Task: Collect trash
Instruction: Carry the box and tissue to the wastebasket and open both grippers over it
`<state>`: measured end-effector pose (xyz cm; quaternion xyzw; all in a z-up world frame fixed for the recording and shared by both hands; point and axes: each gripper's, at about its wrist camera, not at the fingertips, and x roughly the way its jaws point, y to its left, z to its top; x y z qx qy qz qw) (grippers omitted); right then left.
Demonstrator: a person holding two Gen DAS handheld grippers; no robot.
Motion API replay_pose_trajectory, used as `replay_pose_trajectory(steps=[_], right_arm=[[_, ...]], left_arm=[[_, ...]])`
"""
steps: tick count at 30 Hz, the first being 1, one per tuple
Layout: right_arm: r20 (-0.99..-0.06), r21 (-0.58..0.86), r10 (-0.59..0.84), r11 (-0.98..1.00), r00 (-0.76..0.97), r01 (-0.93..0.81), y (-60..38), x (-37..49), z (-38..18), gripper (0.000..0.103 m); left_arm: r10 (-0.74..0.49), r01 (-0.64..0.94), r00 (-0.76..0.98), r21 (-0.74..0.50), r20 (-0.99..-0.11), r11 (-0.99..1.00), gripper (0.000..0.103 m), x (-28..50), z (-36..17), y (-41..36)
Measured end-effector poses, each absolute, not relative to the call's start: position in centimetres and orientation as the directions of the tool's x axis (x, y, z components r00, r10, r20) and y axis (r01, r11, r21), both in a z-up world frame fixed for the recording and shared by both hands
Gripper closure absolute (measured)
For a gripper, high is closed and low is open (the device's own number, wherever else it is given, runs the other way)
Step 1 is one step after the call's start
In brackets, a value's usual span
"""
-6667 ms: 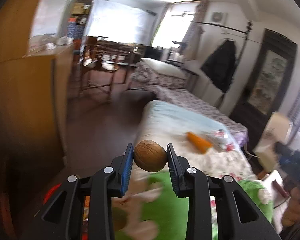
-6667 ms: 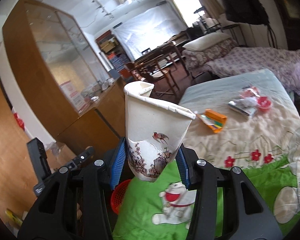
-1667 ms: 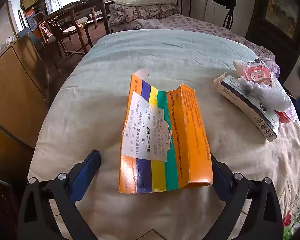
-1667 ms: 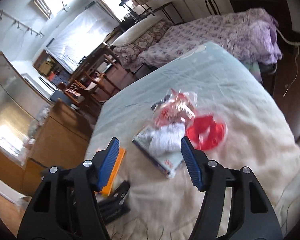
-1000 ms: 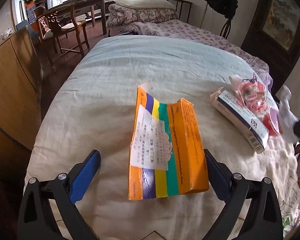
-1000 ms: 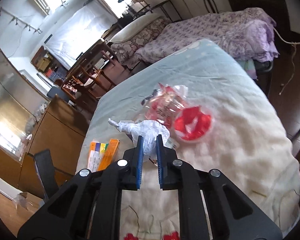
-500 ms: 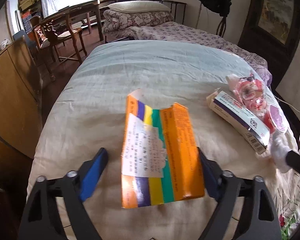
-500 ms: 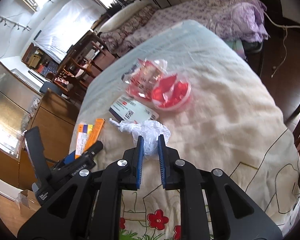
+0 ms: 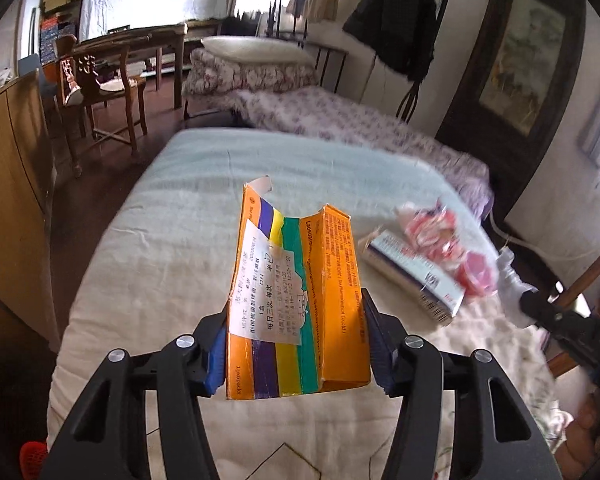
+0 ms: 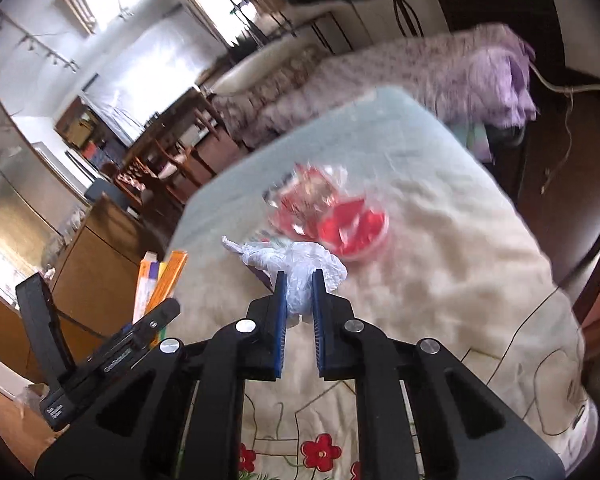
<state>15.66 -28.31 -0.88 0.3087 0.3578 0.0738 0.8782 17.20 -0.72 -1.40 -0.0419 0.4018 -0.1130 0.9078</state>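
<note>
The left gripper [image 9: 296, 344] has its jaws closing on the flattened orange box [image 9: 296, 300]; the blue pads sit against both side edges, and the box stands tilted up clear of the bed [image 9: 148, 248], its white label facing the camera. The right gripper [image 10: 299, 308] has its jaws pressed onto a crumpled white tissue [image 10: 300, 268], which bulges out above the pads and trails a twisted tip to the left, held over the quilt.

Just beyond the orange box, to its right in the left wrist view, a long white and blue carton [image 9: 412, 276] lies flat on the bed. Touching its far side are a crinkled pink wrapper [image 9: 428, 228] and a round red lid [image 9: 478, 274], both blurred. The right gripper's black tip shows at the right edge of that view, with the tissue on it.

Farther off, the bed's pale blue end meets a second bed with a flowered cover [image 9: 340, 120] and a white pillow [image 9: 256, 46]. A wooden chair [image 9: 100, 84] stands on the dark floor to the left, and a dark coat [image 9: 392, 24] hangs on the far wall.
</note>
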Motion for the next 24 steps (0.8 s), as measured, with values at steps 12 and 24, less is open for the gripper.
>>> replay_pose_trajectory(steps=[12, 24], right_arm=[[-0.571, 0.662, 0.412, 0.742, 0.710, 0.102, -28.9, 13.9, -2.1, 0.090], [-0.565, 0.612, 0.452, 0.790, 0.690, -0.016, -25.6, 10.4, -1.9, 0.090]], left_arm=[[-0.256, 0.162, 0.659, -0.199, -0.707, 0.967, 0.047, 14.0, -0.8, 0.6], [-0.312, 0.165, 0.682, -0.277, -0.662, 0.947, 0.047, 6.2, 1.7, 3.8]])
